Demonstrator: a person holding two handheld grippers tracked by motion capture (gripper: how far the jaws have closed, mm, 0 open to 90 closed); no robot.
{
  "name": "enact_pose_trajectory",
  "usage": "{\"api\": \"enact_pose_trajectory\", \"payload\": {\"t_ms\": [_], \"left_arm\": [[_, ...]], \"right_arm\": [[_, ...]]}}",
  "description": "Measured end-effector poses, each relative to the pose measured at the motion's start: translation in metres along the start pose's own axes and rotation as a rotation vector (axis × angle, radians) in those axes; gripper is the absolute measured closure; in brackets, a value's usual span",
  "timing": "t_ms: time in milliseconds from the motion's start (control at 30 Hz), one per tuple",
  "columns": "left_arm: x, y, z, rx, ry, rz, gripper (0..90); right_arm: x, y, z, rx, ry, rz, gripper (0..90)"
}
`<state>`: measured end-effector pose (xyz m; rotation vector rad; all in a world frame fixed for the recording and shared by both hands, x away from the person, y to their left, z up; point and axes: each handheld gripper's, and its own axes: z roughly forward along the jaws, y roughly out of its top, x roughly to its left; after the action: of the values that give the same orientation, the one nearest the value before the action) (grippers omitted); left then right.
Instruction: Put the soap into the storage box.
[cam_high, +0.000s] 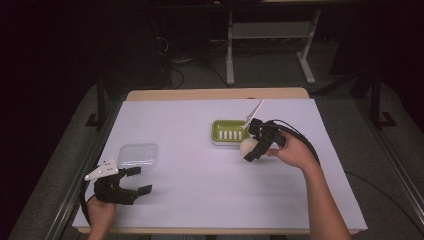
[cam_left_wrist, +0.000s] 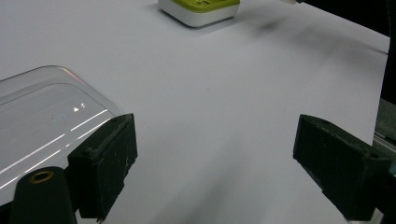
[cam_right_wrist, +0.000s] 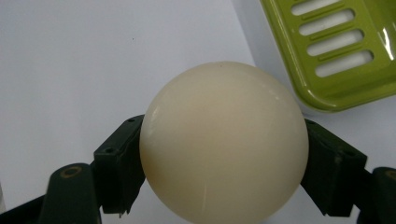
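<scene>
A round cream soap ball (cam_right_wrist: 224, 140) sits right up close in the right gripper view, in the middle of the frame. The two black jaws press on its left and right sides, so the right gripper (cam_high: 256, 145) is holding it tight. In the high view, this gripper and the ball are right of the middle of the frame.

The green soap dish (cam_right_wrist: 327, 56) is in the upper right of the right gripper view. It has long slots in its floor. The dish lies just beside the ball, up and to the right of the jaws. In the high view the ball hangs at the lower right corner of the dish (cam_high: 220, 131), not over the slots yet. So the ball probably needs a short move toward the dish middle before it can be let go. The right hand is much nearer to the dish.

The left gripper (cam_high: 131, 181) is in the lower left of the high view, far from the dish. Its jaws are wide apart and hold nothing. A clear plastic lid (cam_left_wrist: 42, 121) lies just beside its left jaw on the white table (cam_high: 200, 190).
</scene>
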<state>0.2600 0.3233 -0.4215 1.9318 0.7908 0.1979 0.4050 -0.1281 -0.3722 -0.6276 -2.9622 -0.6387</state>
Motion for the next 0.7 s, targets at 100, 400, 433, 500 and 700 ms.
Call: {"api": "enact_pose_trajectory", "payload": {"t_ms": [100,400,433,500,700], "left_arm": [[0.0,0.0,0.0,-0.001,0.001,-0.002,12.9],[0.0,0.0,0.0,-0.004,0.0,-0.001,12.9],[0.0,0.0,0.0,-0.005,-0.001,0.0,12.9],[0.0,0.0,0.0,-0.007,0.001,0.0,12.9],[0.001,0.0,-0.001,-0.01,0.001,-0.001,12.9]], "right_arm": [[-0.001,0.005,-0.001,-0.002,0.003,-0.003,23.2],[-0.006,0.02,-0.002,-0.002,0.01,-0.018,23.2],[-0.007,0.021,-0.002,0.0,0.009,-0.019,23.2],[-0.008,0.024,-0.002,0.005,0.008,-0.017,23.2],[-0.012,0.03,-0.002,-0.008,0.018,-0.02,23.2]]}}
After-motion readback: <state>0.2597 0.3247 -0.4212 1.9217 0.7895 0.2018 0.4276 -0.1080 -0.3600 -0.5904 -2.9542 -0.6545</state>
